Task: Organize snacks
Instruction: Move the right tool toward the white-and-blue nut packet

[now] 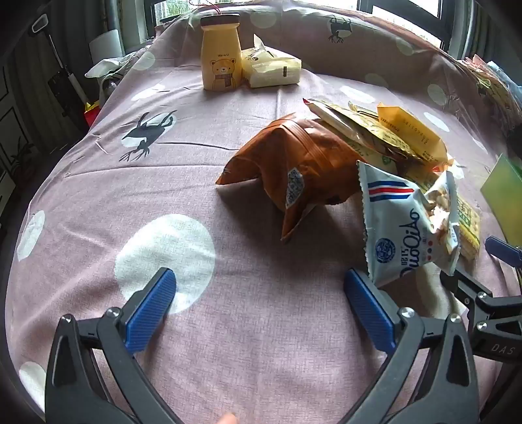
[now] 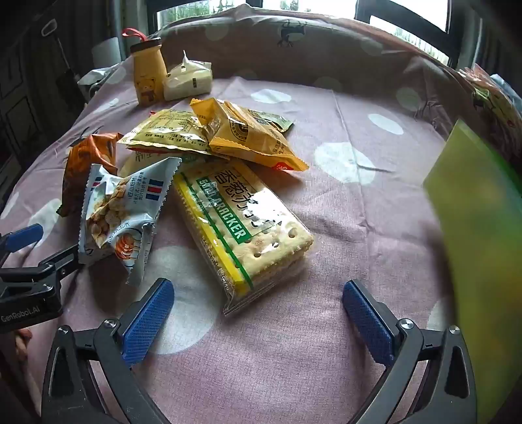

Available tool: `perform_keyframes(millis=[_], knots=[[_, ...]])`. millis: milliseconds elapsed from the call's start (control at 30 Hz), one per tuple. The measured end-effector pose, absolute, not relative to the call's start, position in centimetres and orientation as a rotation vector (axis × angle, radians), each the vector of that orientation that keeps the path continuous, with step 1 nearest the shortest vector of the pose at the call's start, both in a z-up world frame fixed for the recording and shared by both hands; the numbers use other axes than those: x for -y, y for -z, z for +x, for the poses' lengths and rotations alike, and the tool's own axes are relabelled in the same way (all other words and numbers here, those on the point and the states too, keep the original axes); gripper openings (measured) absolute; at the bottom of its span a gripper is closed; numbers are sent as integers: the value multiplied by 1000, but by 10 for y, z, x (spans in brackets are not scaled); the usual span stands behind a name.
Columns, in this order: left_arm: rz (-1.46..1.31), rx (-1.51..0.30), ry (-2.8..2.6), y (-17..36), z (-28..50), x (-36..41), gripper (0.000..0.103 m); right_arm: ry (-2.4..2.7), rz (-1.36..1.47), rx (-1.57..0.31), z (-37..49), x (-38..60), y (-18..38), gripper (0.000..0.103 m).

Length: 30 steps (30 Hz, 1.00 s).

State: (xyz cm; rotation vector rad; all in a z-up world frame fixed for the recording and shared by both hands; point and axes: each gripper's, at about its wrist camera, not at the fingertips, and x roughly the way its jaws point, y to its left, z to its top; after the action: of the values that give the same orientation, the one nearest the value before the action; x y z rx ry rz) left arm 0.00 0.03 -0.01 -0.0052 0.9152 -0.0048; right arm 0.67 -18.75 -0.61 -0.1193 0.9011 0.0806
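Beside snack pile (image 2: pixel 208 169), bare cloth (image 1: pixel 228 326) (both grippers wide) — roomy

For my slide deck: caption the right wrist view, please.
Open right tool hovers before a cracker pack amid piled snack bags on a dotted cloth.

dim daylight from rear windows (image 1: pixel 407 13), fisheye warp, green box (image 2: pixel 483 228) blurred.

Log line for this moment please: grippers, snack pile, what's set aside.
left gripper open, empty | right gripper open, empty | cracker pack nearest right | bear bottle upright at back
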Motion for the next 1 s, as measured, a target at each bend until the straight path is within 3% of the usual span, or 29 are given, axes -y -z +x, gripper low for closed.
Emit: perform_keyframes(millis=[767,1000], knots=[[14,-1029,85,-9,-9,-2,103,-70,-122,-908,7,185,6,103],[-162,-1039,175,-29,-13,-14,100,-62,-8,-993,4,186,-11,103]])
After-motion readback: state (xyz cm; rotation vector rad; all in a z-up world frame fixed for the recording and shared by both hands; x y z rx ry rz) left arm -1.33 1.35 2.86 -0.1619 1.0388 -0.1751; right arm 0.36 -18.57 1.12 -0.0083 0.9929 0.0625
